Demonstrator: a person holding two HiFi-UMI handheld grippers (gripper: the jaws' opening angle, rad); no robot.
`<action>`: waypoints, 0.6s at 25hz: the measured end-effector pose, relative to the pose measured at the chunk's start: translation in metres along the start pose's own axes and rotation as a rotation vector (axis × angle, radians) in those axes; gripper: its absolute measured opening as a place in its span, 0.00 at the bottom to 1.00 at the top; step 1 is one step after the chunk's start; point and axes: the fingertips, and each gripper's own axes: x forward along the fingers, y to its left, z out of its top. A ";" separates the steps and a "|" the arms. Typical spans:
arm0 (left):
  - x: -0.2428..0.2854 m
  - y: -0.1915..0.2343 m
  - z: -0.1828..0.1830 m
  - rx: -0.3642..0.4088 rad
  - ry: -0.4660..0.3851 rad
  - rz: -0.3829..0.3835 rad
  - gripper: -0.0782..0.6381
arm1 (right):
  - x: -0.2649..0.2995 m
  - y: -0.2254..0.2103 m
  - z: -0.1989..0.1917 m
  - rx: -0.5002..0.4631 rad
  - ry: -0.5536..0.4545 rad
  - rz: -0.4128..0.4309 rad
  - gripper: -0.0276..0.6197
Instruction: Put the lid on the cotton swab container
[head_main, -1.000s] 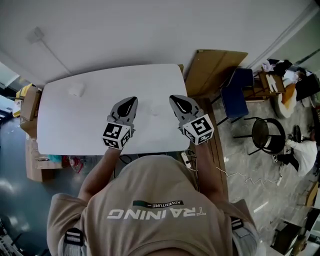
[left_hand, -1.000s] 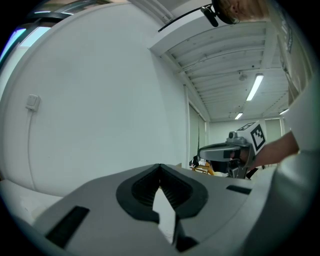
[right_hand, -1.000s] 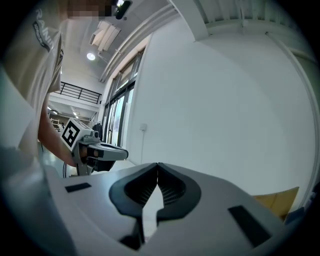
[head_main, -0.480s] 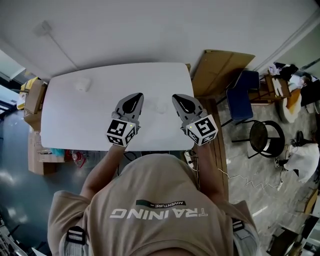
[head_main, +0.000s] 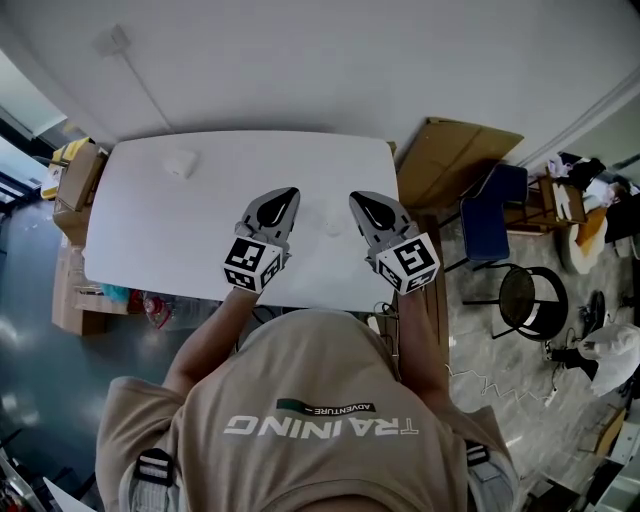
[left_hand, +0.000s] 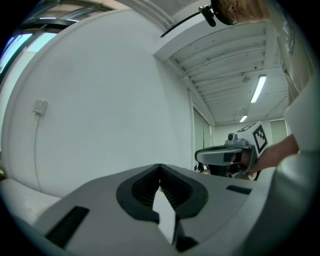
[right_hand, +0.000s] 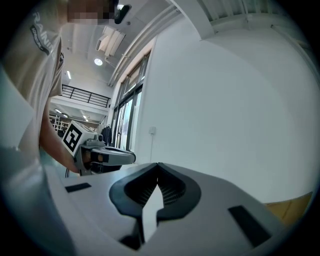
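In the head view a small pale, see-through round thing (head_main: 333, 222), perhaps the cotton swab container, lies on the white table (head_main: 150, 230) between my two grippers. A second small whitish object (head_main: 181, 163) sits at the table's far left; whether it is the lid I cannot tell. My left gripper (head_main: 287, 193) and right gripper (head_main: 357, 198) hover side by side over the table's near edge, both shut and holding nothing. Neither gripper view shows the objects. The left gripper (left_hand: 160, 166) looks at the wall, and so does the right gripper (right_hand: 158, 165).
A cardboard sheet (head_main: 458, 150) leans at the table's right end, with a blue chair (head_main: 492, 212) and a black stool (head_main: 530, 290) beyond it. Cardboard boxes (head_main: 76, 172) stand at the table's left end. A white wall runs behind the table.
The head view has shifted a little, so the table sits lower and further right in frame. Both grippers stay shut, side by side over the near edge.
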 end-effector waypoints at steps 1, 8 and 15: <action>-0.001 0.001 0.001 -0.002 -0.003 0.004 0.13 | 0.001 0.000 -0.001 -0.002 0.003 0.005 0.07; -0.004 0.006 -0.001 -0.011 -0.005 0.011 0.13 | 0.007 0.004 -0.005 -0.024 0.029 0.016 0.07; -0.003 0.000 -0.003 -0.017 -0.008 -0.005 0.13 | 0.005 0.008 -0.009 -0.023 0.053 0.032 0.07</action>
